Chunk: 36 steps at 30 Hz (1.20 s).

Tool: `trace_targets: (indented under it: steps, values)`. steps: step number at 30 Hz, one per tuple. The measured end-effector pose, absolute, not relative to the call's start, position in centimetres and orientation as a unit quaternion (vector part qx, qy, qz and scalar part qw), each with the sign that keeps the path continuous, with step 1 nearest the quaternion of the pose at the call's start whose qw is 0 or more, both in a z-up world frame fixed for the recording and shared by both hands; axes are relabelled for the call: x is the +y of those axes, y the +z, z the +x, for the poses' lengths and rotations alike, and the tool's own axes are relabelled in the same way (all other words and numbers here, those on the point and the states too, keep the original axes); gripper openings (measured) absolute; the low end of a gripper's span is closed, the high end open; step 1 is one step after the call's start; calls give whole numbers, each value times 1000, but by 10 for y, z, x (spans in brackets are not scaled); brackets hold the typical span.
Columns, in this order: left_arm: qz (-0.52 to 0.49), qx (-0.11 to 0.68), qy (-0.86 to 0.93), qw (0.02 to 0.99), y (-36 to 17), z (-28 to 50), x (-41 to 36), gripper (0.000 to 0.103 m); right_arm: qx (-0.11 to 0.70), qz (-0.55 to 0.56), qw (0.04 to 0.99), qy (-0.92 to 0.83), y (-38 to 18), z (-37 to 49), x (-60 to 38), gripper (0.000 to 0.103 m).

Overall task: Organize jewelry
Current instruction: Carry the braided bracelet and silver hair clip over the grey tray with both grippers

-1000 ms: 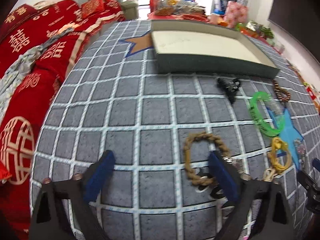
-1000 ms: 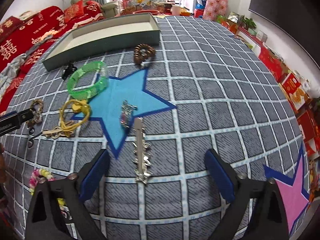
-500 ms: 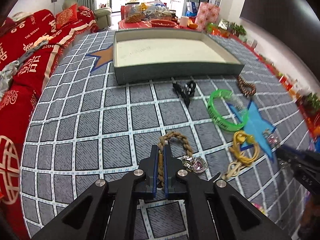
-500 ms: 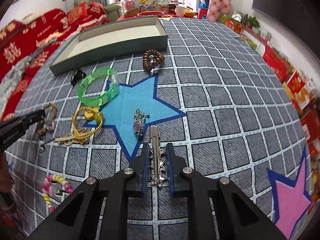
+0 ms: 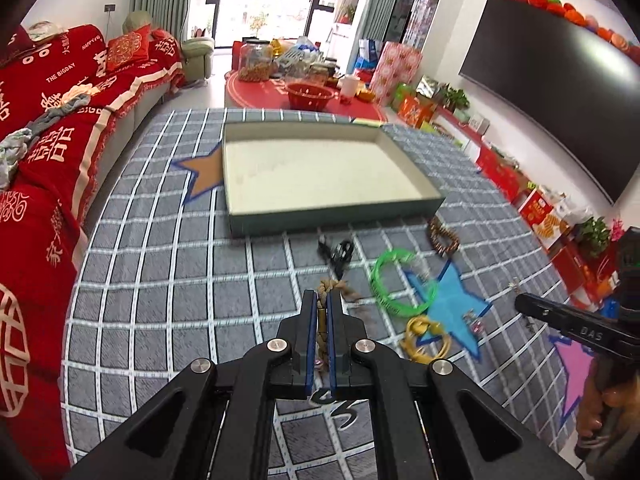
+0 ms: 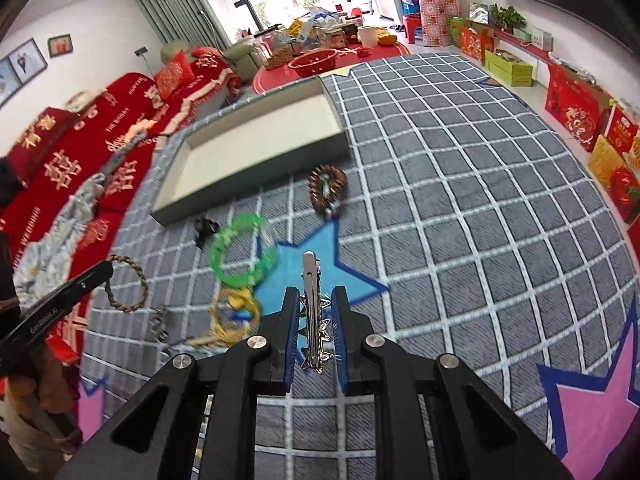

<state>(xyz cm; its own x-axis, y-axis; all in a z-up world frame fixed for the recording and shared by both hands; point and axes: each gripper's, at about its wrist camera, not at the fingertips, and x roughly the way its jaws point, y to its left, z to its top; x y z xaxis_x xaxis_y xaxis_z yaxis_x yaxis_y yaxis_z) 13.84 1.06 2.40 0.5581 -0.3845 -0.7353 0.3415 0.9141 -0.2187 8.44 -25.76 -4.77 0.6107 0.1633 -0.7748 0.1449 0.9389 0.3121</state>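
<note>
My left gripper is shut on a braided tan rope bracelet and holds it above the grey checked cloth. In the right wrist view the bracelet's loop hangs from that gripper. My right gripper is shut on a silver star hair clip that sticks out past the fingertips. An open grey-green tray with a cream floor lies further back, with nothing in it. On the cloth lie a green bangle, a brown bead bracelet, a black clip and a yellow cord bracelet.
A red-covered sofa runs along the left edge of the cloth. A red round table with jars stands behind the tray. A black TV and gift boxes line the right wall. A hand holds the right gripper.
Both grippers were open above the cloth a second ago. Each shut on its piece, then lifted it off the cloth while tilting up towards the tray.
</note>
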Motion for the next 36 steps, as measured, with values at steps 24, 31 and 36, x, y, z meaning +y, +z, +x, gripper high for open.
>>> trace_targets:
  steps: [24,31,36]
  values:
    - [-17,410,-163,897,59,298,-30,18,429,111,894,61,19,279,-240,17]
    - [-12,442,-133,887,11,354,-38,18,456,114,881,55,-20,345,-236,17]
    - [-4,464,-119,878,-23,374,-45,18,481,115,868,45,-56,373,-235,17]
